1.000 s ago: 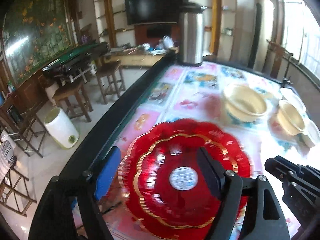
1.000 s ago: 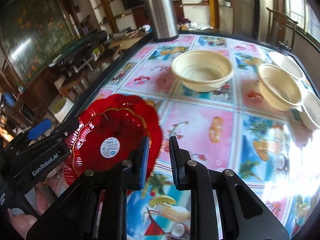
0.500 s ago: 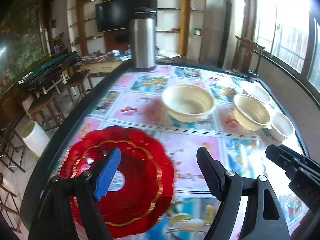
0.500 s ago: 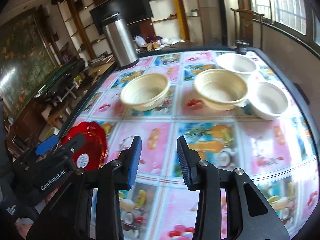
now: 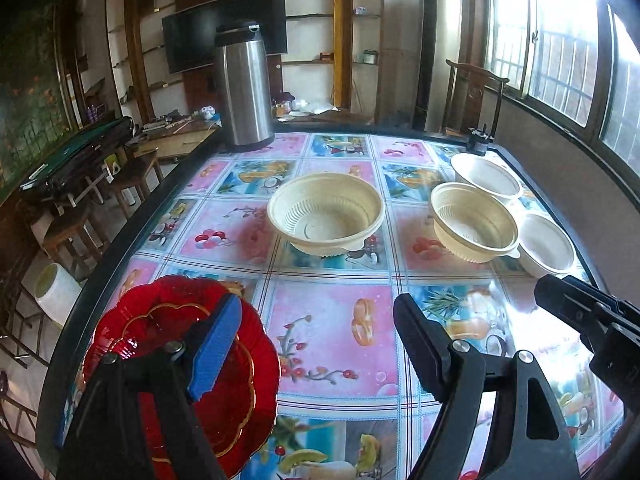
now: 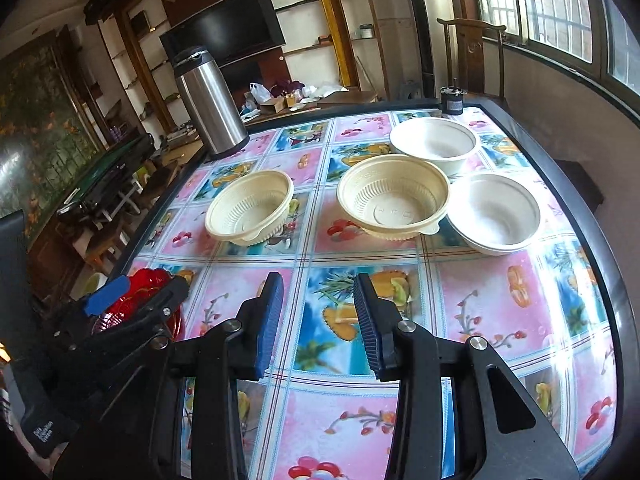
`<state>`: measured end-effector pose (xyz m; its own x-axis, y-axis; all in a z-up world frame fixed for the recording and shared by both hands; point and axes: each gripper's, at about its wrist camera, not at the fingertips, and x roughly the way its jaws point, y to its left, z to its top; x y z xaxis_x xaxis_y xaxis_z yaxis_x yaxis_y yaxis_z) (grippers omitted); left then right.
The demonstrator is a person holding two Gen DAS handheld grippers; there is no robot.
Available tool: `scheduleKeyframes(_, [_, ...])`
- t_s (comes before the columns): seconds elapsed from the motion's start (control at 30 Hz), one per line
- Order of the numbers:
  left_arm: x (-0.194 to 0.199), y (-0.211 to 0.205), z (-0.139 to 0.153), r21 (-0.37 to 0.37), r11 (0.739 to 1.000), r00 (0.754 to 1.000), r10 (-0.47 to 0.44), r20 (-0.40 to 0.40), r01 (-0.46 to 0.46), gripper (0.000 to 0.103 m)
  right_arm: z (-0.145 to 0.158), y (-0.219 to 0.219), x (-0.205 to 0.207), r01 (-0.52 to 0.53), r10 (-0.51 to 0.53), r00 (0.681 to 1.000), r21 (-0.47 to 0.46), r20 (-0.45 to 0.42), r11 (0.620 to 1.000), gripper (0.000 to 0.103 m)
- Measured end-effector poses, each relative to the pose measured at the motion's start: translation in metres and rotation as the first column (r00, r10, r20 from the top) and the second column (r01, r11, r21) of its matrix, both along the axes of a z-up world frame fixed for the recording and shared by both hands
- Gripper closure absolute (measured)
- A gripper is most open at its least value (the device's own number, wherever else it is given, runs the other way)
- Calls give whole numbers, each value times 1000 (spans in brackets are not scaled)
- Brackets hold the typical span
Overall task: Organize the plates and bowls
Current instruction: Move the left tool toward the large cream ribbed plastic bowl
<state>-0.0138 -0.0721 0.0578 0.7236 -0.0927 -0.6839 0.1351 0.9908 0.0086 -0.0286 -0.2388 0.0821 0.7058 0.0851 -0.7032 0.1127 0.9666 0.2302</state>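
Observation:
A stack of red scalloped plates (image 5: 172,360) lies at the table's near left edge; it also shows in the right wrist view (image 6: 140,292). My left gripper (image 5: 316,340) is open and empty, its left finger over the plates. My right gripper (image 6: 318,320) is open and empty above the tablecloth. Two cream ribbed bowls (image 5: 326,212) (image 5: 474,220) stand mid-table, with two white bowls (image 5: 486,174) (image 5: 546,246) to their right. In the right wrist view the cream bowls (image 6: 250,206) (image 6: 394,200) and the white bowls (image 6: 434,142) (image 6: 494,210) stand ahead of the fingers.
A tall steel thermos (image 5: 242,88) stands at the table's far left corner. A small dark object (image 6: 452,100) sits at the far right edge. The fruit-print tablecloth (image 5: 332,320) covers the table. Stools and a chair stand beyond the left edge.
Both grippers have pulled back and swung right from the red plates toward the bowls. The right gripper has opened wider. The plates now lie at the left of both views.

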Motion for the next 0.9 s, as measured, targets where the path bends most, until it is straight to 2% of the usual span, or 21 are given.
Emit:
scheduleKeyframes(0.53, [28,6,-7,8,1000,999,24,-27,-24,24,-15,10,31,-27,28,999,41,-30,999,67])
scheduleKeyframes(0.67, [35,10,-8,23,999,999,33,-27,-33,24,-18,7,38,-18,21,999,91,-28,996,67])
scheduleKeyframes(0.9, [45,18,-8,2,999,998,43,-34,-43,24,-23,13,50,-26,31,998,102,-51,994,67])
